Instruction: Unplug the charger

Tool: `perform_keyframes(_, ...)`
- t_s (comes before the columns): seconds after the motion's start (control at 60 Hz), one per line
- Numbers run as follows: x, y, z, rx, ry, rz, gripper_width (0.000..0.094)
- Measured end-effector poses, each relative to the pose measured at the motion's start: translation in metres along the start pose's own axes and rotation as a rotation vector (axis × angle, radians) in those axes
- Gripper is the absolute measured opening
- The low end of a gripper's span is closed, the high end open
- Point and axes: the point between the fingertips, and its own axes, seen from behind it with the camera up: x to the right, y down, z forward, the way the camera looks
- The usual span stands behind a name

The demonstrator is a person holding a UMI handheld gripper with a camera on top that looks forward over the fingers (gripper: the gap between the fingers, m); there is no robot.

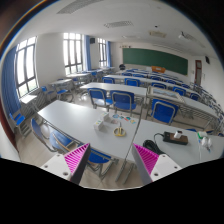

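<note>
Daylight entered through the windows point(40, 58) beside the desks and overexposed their panes to white glare. The room was evenly bright, with soft, faint shadows under the desks point(95, 122). Fisheye distortion curved straight lines toward the edges. Distant detail near the chalkboard point(155, 58) appeared soft.

My gripper point(111, 160) hangs with its fingers spread apart above the near table point(95, 128). A power strip point(176, 138) lies on that table, ahead and to the right. Rows of desks and chairs point(122, 99) stand beyond, a board point(154, 58) on the far wall, windows point(25, 70) along the left.
</note>
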Motion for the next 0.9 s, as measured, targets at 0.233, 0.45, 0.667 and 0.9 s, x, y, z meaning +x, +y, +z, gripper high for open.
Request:
perform_keyframes(0.233, 0.06, 0.068, 0.001, -0.072, 0.044, 0.026, 0.0851)
perform_keyframes(0.45, 0.198, 0.139, 0.02, -0.135, 0.217, 0.093, 0.0851)
perform_keyframes(0.667, 0.356, 0.126, 0.091, -0.027, 0.392, 0.139, 0.0847)
perform_keyframes(0.9, 0.459, 0.09, 0.211, 0.045, 0.419, 0.18, 0.0847)
